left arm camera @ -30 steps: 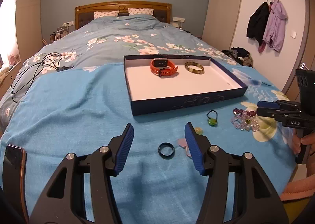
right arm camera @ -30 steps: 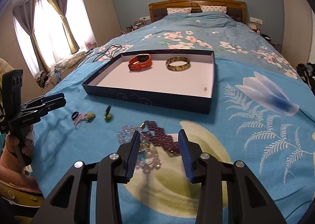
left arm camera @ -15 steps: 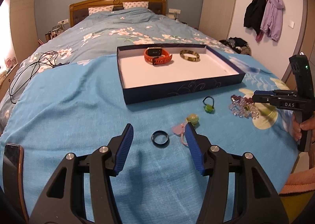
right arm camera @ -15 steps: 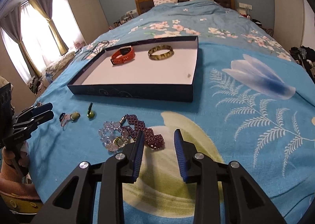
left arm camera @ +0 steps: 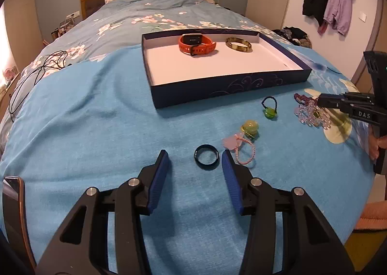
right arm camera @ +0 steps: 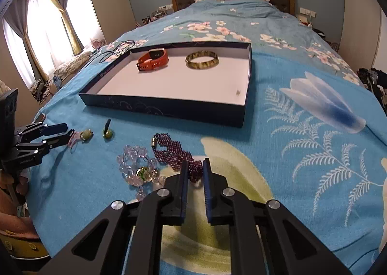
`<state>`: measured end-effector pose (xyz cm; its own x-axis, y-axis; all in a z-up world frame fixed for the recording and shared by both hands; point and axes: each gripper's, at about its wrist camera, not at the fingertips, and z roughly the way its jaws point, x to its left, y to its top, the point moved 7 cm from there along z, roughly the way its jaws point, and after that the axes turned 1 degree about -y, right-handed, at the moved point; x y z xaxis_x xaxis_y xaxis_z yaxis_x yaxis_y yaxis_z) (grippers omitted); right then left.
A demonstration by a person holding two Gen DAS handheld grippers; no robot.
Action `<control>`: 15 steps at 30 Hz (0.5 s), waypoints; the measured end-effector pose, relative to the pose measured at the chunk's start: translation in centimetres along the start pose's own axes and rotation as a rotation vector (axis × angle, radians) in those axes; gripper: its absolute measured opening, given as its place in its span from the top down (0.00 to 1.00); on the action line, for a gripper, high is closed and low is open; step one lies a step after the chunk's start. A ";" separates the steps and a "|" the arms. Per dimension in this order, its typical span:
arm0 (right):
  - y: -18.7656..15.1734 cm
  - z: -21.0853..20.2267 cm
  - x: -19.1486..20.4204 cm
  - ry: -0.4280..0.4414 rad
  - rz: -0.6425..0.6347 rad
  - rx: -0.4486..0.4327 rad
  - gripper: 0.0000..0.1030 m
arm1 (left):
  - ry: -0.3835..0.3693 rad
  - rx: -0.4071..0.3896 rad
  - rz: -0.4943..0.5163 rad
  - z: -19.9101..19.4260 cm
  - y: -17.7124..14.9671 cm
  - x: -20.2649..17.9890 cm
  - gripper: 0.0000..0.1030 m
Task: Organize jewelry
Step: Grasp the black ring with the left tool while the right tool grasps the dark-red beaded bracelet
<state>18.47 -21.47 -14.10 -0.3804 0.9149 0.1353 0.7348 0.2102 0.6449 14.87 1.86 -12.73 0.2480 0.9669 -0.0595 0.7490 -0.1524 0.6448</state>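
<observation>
My left gripper (left arm camera: 195, 156) is open, its fingers on either side of a dark ring (left arm camera: 206, 160) lying on the blue bedspread. My right gripper (right arm camera: 195, 168) is nearly shut, its fingers close around the near end of a purple bead bracelet (right arm camera: 174, 151) on the bed. A clear bead bracelet (right arm camera: 137, 166) lies to its left. A dark box tray (left arm camera: 217, 86) holds an orange watch (left arm camera: 196, 43) and a yellow-brown bangle (left arm camera: 239, 44). A pink cord charm (left arm camera: 238, 145), a pale green bead (left arm camera: 250, 127) and a green charm on a black loop (left arm camera: 269, 108) lie between the grippers.
A phone (left arm camera: 12, 202) lies at the bed's near left edge. A black cable (left arm camera: 36, 66) lies on the bed at far left. Coats (left arm camera: 329, 1) hang on the right wall. Curtained windows (right arm camera: 43, 33) stand to the left.
My left gripper moved forward so the dark ring lies between its fingers. My right gripper moved forward onto the purple bracelet and narrowed around its end.
</observation>
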 end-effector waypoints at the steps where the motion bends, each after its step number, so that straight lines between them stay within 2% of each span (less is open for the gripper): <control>1: 0.1 -0.1 0.0 0.000 -0.001 -0.005 0.91 | -0.001 0.000 0.005 0.0 0.0 -0.1 0.57; 6: 0.9 -0.9 0.4 0.013 -0.004 -0.048 0.91 | 0.024 0.012 0.029 0.2 -0.1 -0.4 0.62; 11: 2.2 -1.9 1.3 0.035 -0.017 -0.093 0.93 | 0.024 0.013 0.020 0.3 0.0 -0.2 0.79; 15: 3.4 -2.6 2.0 0.049 -0.033 -0.125 0.93 | 0.025 0.010 0.018 0.2 0.0 -0.2 0.79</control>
<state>18.75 -19.80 -9.71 -0.4323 0.8897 0.1467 0.6470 0.1927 0.7377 14.99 1.61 -12.87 0.2465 0.9687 -0.0286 0.7507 -0.1722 0.6378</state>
